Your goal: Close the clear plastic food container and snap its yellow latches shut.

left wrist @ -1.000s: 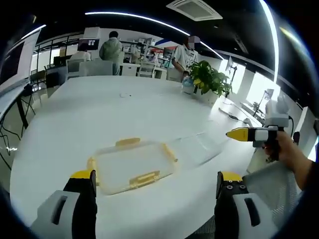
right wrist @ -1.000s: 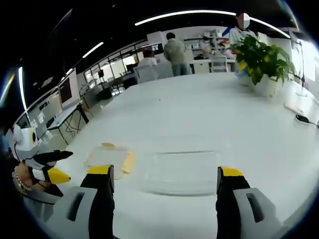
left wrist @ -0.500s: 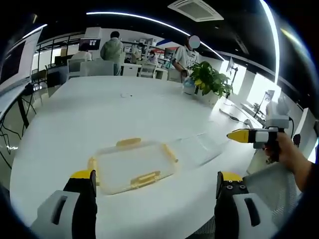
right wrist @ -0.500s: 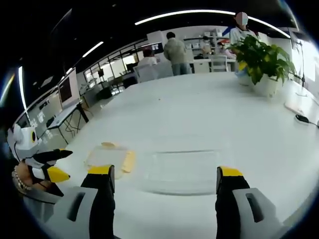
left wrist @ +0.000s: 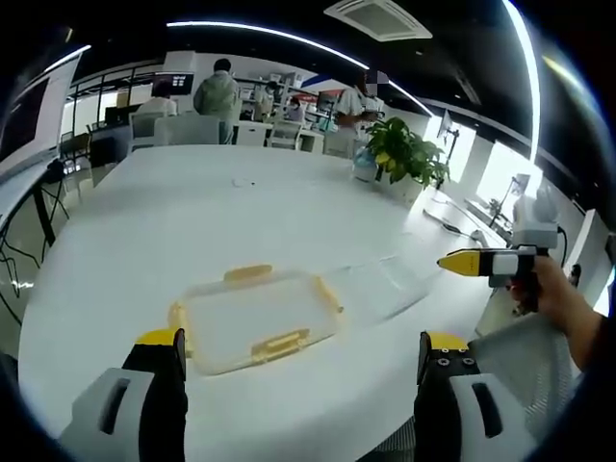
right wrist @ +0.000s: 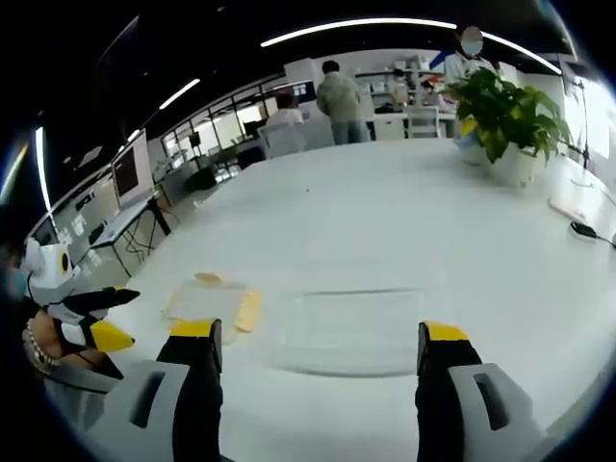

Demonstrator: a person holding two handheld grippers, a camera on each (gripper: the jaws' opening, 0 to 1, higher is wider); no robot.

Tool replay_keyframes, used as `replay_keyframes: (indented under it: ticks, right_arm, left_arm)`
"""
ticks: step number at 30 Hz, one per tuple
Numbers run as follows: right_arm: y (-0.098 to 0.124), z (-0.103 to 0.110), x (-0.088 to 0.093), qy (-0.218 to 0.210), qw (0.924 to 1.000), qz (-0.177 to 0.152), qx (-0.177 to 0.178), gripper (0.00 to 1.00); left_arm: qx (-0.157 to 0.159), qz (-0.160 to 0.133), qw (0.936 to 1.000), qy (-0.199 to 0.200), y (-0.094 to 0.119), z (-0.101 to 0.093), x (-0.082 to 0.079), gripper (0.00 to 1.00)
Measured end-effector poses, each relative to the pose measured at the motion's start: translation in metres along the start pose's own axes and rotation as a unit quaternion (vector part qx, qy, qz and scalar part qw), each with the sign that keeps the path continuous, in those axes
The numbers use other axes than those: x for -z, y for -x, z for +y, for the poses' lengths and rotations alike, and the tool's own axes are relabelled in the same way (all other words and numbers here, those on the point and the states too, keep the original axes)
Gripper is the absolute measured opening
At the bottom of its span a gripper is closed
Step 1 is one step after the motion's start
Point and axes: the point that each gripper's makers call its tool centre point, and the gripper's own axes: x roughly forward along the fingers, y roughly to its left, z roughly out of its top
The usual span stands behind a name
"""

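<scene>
The clear container [left wrist: 258, 322] lies open on the white tabletop [left wrist: 221, 221], low and a little left of centre in the left gripper view. Four yellow latches [left wrist: 280, 344] hang off its rim, one on each side, all unfastened. Just to its right, touching or nearly touching it, lies a flat clear lid [left wrist: 385, 284], hard to trace against the white surface. In the right gripper view the container [right wrist: 205, 301] sits at lower left and the lid [right wrist: 351, 330] at lower centre, between that view's own jaws.

The left tongs [left wrist: 300, 358] rise from the bottom of the left gripper view, jaws spread wide with the container ahead between them, gripping nothing. The right tongs [right wrist: 316, 349] are likewise spread apart and empty, hovering short of the lid. At the right edge of the left gripper view, the right tongs [left wrist: 460, 260] show again in a hand [left wrist: 556, 298], yellow tip pointing toward the lid. At the left edge of the right gripper view, the left tongs [right wrist: 104, 318] show in a hand wearing a beaded bracelet [right wrist: 37, 348].

Farther back on the tabletop stands a potted plant [right wrist: 502, 120]. Beyond it people [left wrist: 216, 92] stand among desks, under long ceiling lights [left wrist: 260, 33].
</scene>
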Motion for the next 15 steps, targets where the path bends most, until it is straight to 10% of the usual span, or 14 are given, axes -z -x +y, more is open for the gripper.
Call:
replay_keyframes:
  ticks: [15]
  right_arm:
    - [-0.001,0.0019,0.0006,0.006,1.0,0.004,-0.003,0.8]
  left_arm:
    - [0.002,0.006,1.0,-0.003,-0.0011,-0.0006,0.0017,0.99]
